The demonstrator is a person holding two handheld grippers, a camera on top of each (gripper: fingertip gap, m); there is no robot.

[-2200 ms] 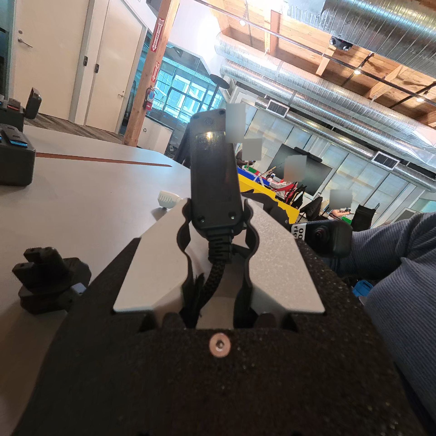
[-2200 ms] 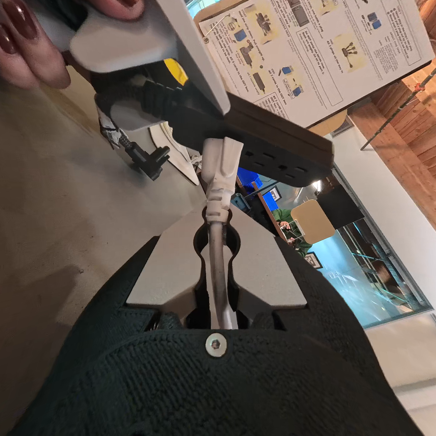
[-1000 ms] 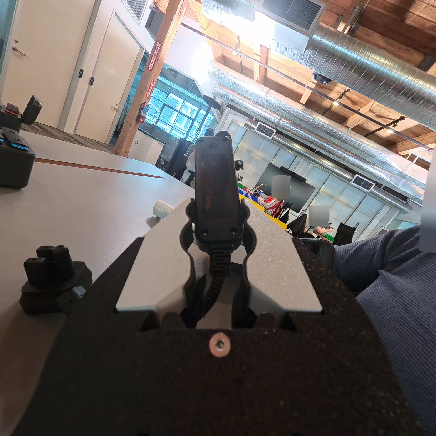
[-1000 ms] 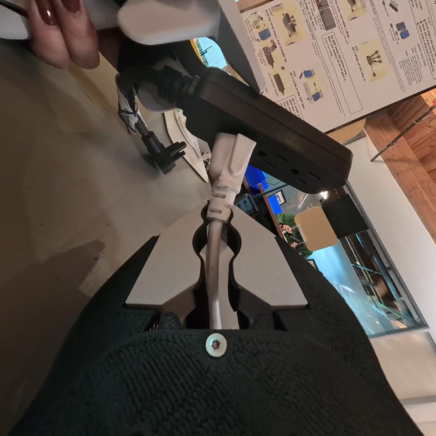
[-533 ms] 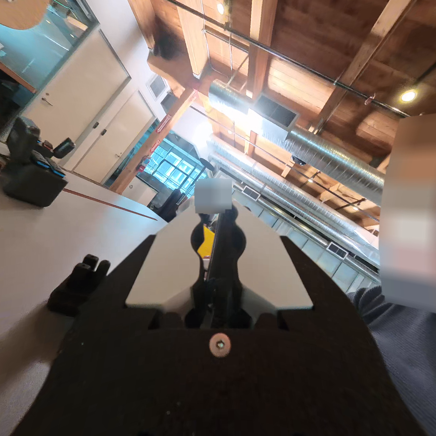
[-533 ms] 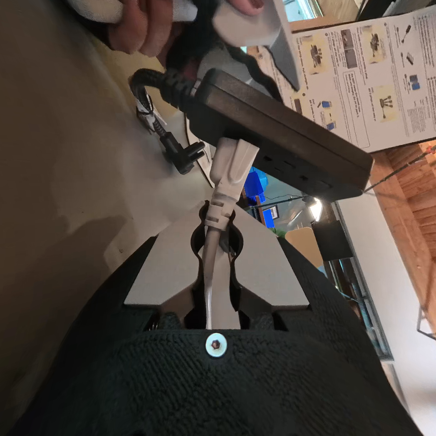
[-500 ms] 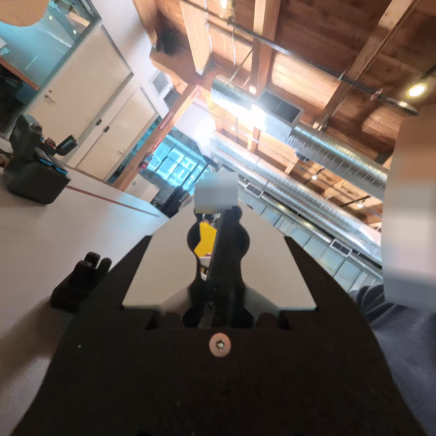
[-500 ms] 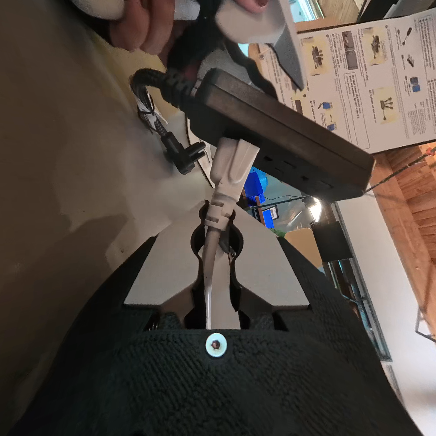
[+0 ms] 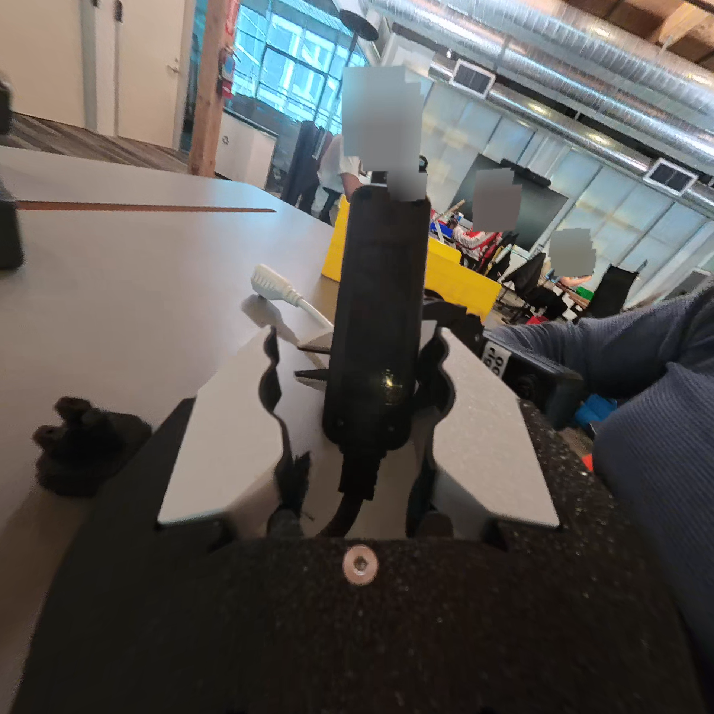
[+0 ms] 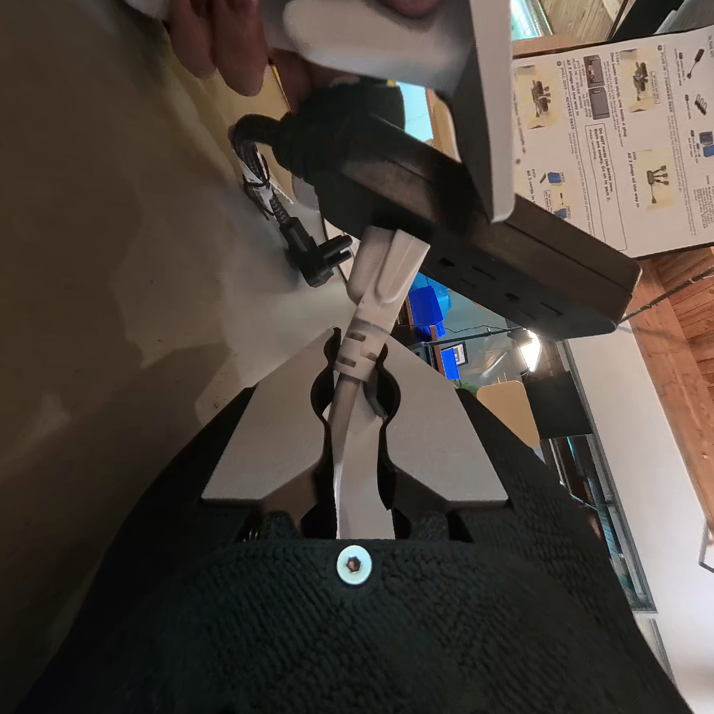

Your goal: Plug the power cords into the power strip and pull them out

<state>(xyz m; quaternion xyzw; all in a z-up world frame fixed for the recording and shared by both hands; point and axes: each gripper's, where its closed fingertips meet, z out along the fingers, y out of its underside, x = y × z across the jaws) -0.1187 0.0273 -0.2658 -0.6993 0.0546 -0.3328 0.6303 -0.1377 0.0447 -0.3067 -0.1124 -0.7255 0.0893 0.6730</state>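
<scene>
The left claw [image 9: 357,386], clamped on the power strip [image 9: 376,320] half a second ago, now gapes wide around it above the bench [image 9: 116,278], while the right claw [image 10: 353,390] still narrowly pinches the white cord [image 10: 342,417], its plug [image 10: 382,266] seated in the strip.

My L gripper [image 9: 357,386]: jaws spread wide, aimed roughly level. R gripper [image 10: 355,390]: jaws near closed, narrow gap, grip unclear. L hand [image 10: 232,50] curled round the L gripper's handle. R arm [image 9: 618,347], blue sleeve, stretched fwd.

Black plug [image 9: 83,448] blurred; power strip [image 9: 376,320] far end mosaicked (outlets unseen).
</scene>
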